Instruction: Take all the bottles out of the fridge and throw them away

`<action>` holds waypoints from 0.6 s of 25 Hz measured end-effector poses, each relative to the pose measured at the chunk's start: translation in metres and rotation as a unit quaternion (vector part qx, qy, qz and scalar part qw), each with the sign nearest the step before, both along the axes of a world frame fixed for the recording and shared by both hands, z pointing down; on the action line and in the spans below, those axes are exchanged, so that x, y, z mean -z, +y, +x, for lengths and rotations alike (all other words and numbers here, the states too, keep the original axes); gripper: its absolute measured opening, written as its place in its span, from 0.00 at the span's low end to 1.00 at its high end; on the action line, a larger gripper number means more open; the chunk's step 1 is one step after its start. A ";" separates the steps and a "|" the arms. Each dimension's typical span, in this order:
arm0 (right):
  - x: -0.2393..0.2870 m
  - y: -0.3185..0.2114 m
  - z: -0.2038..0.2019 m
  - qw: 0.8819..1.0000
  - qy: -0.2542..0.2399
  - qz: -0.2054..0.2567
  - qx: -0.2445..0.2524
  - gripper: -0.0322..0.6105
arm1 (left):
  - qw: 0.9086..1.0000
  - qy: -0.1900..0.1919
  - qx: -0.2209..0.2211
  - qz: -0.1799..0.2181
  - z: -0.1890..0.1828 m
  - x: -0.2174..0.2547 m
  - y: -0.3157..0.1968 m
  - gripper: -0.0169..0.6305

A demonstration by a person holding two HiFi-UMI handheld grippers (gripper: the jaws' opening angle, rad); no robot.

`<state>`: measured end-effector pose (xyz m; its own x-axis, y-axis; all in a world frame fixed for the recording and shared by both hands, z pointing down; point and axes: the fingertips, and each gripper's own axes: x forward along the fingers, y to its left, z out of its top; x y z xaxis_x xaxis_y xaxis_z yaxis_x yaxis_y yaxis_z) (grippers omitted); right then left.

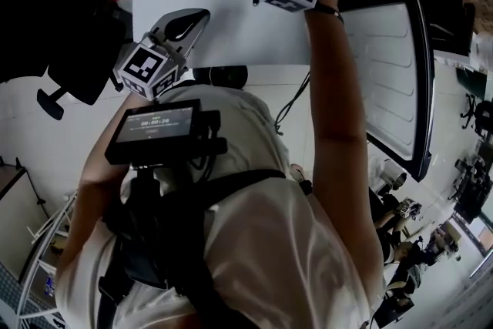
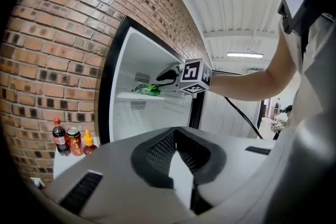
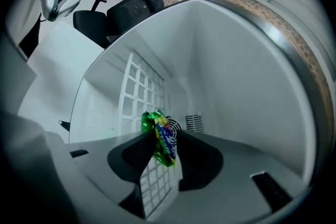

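Now, the white, black-framed fridge (image 2: 152, 118) stands open on the white desk (image 2: 65, 162). We note the right gripper (image 3: 163, 137) inside the fridge, its fingers wide apart. The crumpled green plastic bottle with a blue-and-yellow label (image 3: 157, 131) shows in the gap between them; we cannot tell whether either pad touches it. In the left gripper view the bottle lies on the white shelf (image 2: 131, 96) inside the fridge, near its back wall. The left gripper (image 2: 177, 134) is outside the fridge, facing its opening, fingers closed together on nothing. Left of the fridge, against the brick wall (image 2: 58, 50), we see a dark red-capped bottle (image 2: 59, 136), a red can (image 2: 74, 140) and a small orange-capped bottle (image 2: 88, 143) on the desk.
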<state>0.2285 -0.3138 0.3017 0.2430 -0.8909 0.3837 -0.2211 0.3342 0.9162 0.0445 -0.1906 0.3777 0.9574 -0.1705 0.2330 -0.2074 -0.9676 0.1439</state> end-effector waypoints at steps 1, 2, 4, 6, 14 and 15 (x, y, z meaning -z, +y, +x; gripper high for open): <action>-0.006 -0.003 0.003 1.000 0.004 -0.014 -0.002 0.26 | 1.000 -0.002 -0.001 -0.001 -0.001 -0.002 -0.001 0.03; -0.013 -0.006 0.005 1.000 0.006 -0.025 -0.004 0.26 | 1.000 -0.002 -0.001 -0.002 -0.003 -0.002 -0.002 0.03; -0.017 -0.008 0.008 1.000 0.003 -0.029 -0.007 0.25 | 1.000 0.004 0.001 -0.004 -0.004 0.000 -0.005 0.03; -0.005 -0.005 0.006 1.000 -0.003 -0.005 -0.006 0.11 | 1.000 0.005 0.001 -0.008 -0.002 0.002 -0.006 0.03; 0.018 0.014 -0.023 0.999 -0.011 0.031 0.009 0.08 | 1.000 0.006 -0.015 -0.012 -0.003 -0.001 -0.013 0.03; 0.019 0.020 -0.025 0.999 -0.011 0.032 0.012 0.08 | 1.000 0.006 -0.018 -0.013 -0.001 0.000 -0.011 0.03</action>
